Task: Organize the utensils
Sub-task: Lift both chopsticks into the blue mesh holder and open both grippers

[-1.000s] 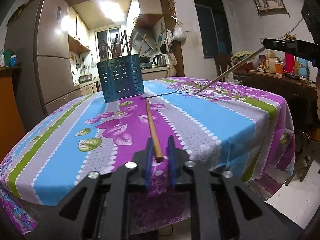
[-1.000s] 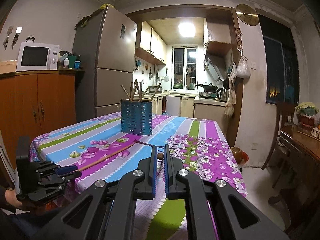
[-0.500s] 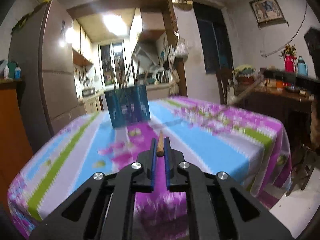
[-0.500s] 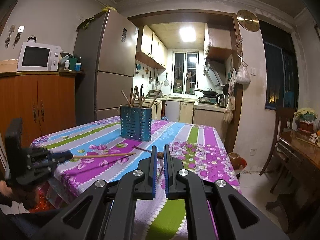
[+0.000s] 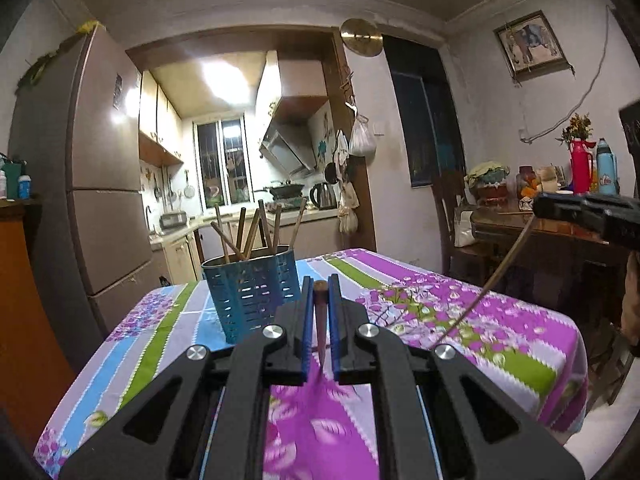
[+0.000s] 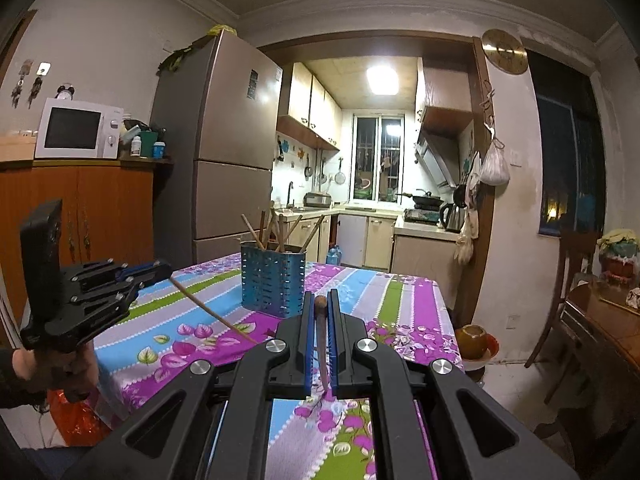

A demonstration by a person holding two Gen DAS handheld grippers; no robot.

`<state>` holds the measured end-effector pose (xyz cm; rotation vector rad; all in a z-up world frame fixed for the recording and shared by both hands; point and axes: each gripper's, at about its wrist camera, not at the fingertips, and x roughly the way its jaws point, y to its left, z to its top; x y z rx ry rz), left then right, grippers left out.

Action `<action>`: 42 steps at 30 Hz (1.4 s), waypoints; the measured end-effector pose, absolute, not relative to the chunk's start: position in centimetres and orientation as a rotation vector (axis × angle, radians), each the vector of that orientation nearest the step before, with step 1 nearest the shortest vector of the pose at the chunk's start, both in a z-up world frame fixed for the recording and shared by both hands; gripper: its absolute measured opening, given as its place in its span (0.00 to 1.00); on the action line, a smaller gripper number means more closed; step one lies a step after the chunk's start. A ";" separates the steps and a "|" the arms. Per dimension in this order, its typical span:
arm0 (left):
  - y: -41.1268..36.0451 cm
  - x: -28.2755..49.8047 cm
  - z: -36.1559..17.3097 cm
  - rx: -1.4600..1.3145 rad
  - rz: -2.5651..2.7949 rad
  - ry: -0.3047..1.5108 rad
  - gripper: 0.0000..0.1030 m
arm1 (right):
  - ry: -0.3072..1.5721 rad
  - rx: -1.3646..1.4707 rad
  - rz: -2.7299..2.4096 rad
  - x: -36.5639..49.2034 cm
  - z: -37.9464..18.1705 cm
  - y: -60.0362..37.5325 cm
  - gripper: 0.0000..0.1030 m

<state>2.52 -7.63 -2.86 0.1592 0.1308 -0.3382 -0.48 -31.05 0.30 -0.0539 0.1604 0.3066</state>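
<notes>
Nearest, left gripper (image 5: 319,284): jaws clenched on a wooden chopstick (image 5: 320,320), thick end up between the blue pads, thin end hanging down toward the cloth. Seen from the right wrist camera, this chopstick slants down from the gripper with its tip just above the table (image 6: 416,308), whether touching cannot be told.

Right gripper (image 6: 320,300): jaws likewise clenched on a second chopstick (image 6: 322,340), rounded end up, shaft dropping between the pads. In the left view it runs from the gripper's tip, high at the frame's right, down to the cloth (contact uncertain).

Hand (image 6: 44,372): the person's left hand wraps the grip under the left gripper, beyond the table's left edge; a dark sleeve shows at the wrist. Both grippers are held roughly level, raised above the tabletop.

Table: striped floral cloth, draped over every visible edge. Near and middle surface lies bare; free floor to its right.

Utensil holder (image 5: 251,290): blue perforated tin, upright on the far half of the cloth, well apart from both held chopsticks, several wooden sticks leaning inside.

Fridge (image 6: 224,152): stands past the table's far left corner.

Dark chair (image 6: 576,280) and wooden side table: right of the table, across the open floor.
</notes>
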 end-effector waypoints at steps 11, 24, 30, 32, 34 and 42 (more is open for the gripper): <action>-6.4 6.4 2.0 0.147 -0.351 0.164 0.05 | 0.199 -0.069 0.318 3.5 4.1 -30.5 0.07; 0.0 11.3 14.4 0.042 -0.293 0.096 0.05 | 0.160 -0.088 0.344 10.4 17.6 -29.7 0.07; 1.3 14.8 19.8 0.010 -0.263 0.040 0.05 | 0.134 -0.088 0.375 15.0 23.8 -27.2 0.07; 1.4 16.2 20.6 0.005 -0.254 0.037 0.05 | 0.148 -0.074 0.394 16.6 24.7 -26.4 0.07; 1.5 17.9 20.9 0.003 -0.247 0.048 0.05 | 0.174 -0.056 0.413 19.0 25.2 -25.5 0.07; 1.3 24.5 17.6 0.028 -0.251 0.170 0.05 | 0.308 -0.003 0.466 26.0 23.0 -22.9 0.07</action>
